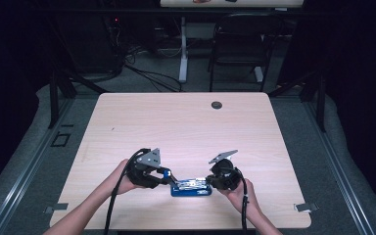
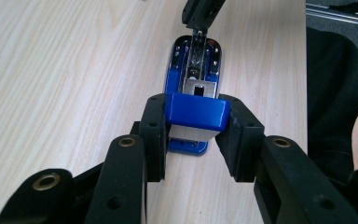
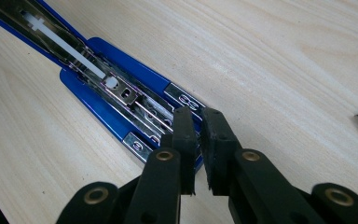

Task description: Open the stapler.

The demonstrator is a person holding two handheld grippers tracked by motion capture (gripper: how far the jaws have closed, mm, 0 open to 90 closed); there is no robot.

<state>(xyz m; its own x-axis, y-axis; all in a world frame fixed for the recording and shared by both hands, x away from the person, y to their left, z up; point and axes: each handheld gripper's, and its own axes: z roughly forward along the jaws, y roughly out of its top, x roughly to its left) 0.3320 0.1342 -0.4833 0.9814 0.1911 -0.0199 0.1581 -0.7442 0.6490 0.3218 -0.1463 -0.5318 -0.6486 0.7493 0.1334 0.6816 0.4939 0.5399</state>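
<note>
While one blue stapler [image 1: 191, 187] lies opened near the table's [image 1: 186, 122] front edge, 2 grippers work it: left gripper [image 2: 196, 133] pinches its raised blue cover end w/ both pads; right gripper [image 3: 198, 135], jaws nearly pressed together, sits at the metal staple tray's tip.

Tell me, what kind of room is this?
Probably a lab or workshop for recording table work. A plain wooden table stands among dark curtains, with loose cables on the floor behind and a folding chair. On the table, a person's two grippers work on a blue stapler.
</note>
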